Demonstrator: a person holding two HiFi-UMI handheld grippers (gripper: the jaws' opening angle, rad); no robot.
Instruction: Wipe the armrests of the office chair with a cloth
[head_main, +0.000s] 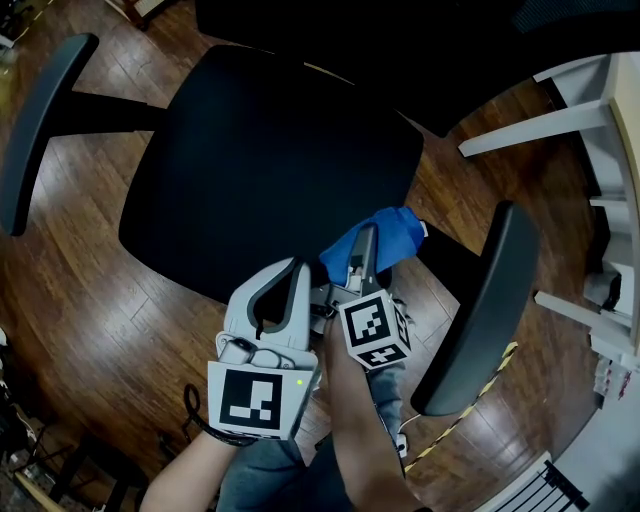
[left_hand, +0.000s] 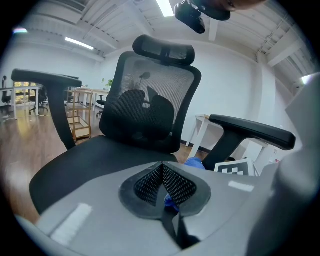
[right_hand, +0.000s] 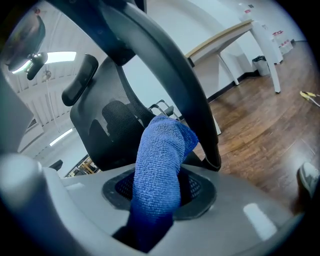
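Head view, chair: the office chair's seat (head_main: 270, 160) is filling the middle of the picture, over a wooden floor (head_main: 100, 300).
Head view, armrests: the left armrest (head_main: 40, 120) is standing well apart from both tools. The right armrest (head_main: 480, 310) is running just beside the right tool.
Head view, tools: the left hand-held gripper (head_main: 290, 275) and the right hand-held gripper (head_main: 362, 250) are hovering side by side at the seat's front right corner.
Head view, cloth: the blue cloth (head_main: 385, 235) is bunching at the right tool's tip, between the seat edge and the right armrest, not on the armrest's top.
Left gripper view, jaws: they are pressing together with nothing between them. The tool is pointing across the seat at the mesh backrest (left_hand: 150, 115).
Right gripper view, jaws: they are clamping the cloth (right_hand: 160, 165), which is standing up out of them.
Right gripper view, armrest: its dark bar (right_hand: 170, 75) is arching close above the cloth. Whether the two are touching, I cannot tell.
Progress: the cloth is in grip and close to the right armrest, so wiping seems to be only starting there. Both armrests look left to do.
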